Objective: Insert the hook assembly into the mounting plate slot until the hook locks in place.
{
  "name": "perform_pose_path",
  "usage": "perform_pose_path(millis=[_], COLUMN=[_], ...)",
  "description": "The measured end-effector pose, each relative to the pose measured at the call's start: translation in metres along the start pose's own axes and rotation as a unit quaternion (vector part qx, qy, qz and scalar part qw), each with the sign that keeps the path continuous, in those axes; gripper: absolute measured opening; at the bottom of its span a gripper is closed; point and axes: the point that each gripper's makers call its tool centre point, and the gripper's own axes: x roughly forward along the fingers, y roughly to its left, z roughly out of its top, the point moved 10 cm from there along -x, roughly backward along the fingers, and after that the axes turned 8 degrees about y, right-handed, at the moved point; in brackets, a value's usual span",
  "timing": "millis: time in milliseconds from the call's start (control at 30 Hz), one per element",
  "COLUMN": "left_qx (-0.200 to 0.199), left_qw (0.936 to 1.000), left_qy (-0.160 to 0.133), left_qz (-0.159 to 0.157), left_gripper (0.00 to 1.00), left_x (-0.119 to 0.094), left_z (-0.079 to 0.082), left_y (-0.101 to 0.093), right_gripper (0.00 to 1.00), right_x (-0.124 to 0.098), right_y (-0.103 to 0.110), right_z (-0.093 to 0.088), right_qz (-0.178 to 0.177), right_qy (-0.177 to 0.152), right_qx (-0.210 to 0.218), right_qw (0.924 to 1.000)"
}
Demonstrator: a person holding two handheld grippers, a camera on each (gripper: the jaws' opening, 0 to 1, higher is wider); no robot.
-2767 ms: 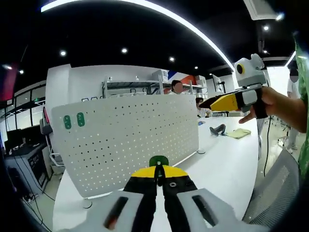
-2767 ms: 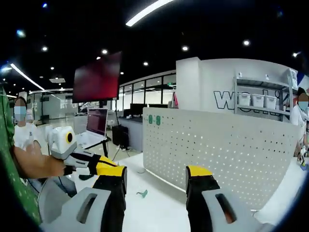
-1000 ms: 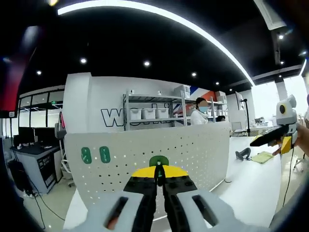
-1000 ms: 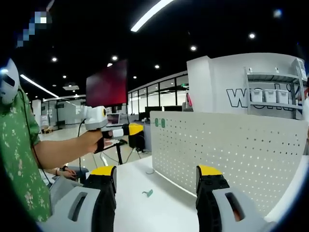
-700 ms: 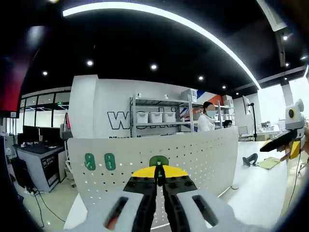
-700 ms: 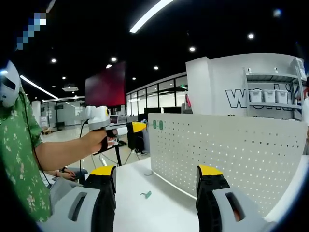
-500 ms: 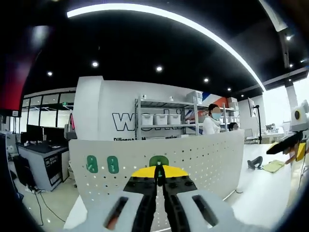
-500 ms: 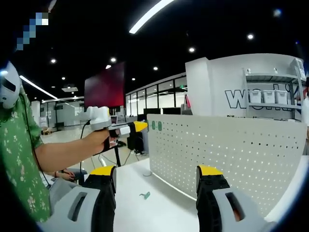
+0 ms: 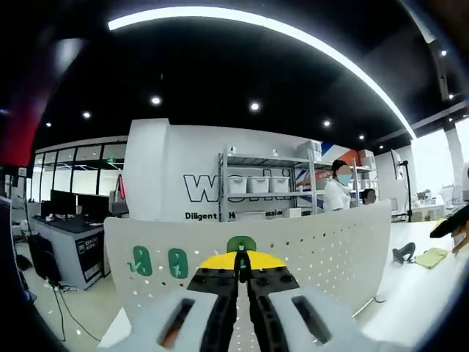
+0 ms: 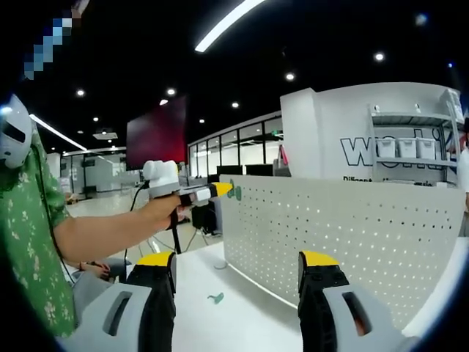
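The white perforated mounting plate (image 9: 308, 246) (image 10: 344, 231) stands upright on a white table. Two green hooks (image 9: 159, 261) are mounted near its upper left corner. My left gripper (image 9: 241, 259) is shut on a green hook (image 9: 241, 244), which pokes up between the yellow-tipped jaws facing the plate. In the right gripper view the left gripper (image 10: 218, 190) is held out by a hand, its tip just beside the mounted green hooks (image 10: 236, 192) at the plate's top corner. My right gripper (image 10: 238, 273) stands open and empty, well back from the plate.
One loose green hook (image 10: 215, 298) lies on the white table (image 10: 242, 315) in front of the plate. A person's arm (image 10: 102, 231) in a green sleeve reaches in from the left. Shelving (image 9: 256, 191), desks and people stand behind the plate.
The left gripper with its hook has moved closer to the plate's upper corner, up to the two mounted hooks. The right gripper has stayed open and nearly still.
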Motion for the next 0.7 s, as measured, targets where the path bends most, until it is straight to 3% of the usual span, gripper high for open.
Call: perform_pose_path(millis=[400, 700], left_qx=[-0.007, -0.012], left_qw=[0.9992, 0.9988], left_qy=[0.0, -0.004], left_qz=[0.038, 0.046], left_gripper=[0.03, 0.03], left_x=[0.015, 0.027], left_z=[-0.009, -0.009], left_y=[0.001, 0.004], right_gripper=[0.7, 0.7], right_x=[-0.001, -0.001], right_y=[-0.006, -0.008], right_z=[0.0, 0.0], right_qz=[-0.002, -0.003], right_qy=[-0.001, 0.002], right_qx=[-0.002, -0.004], right_qw=[1.0, 1.0])
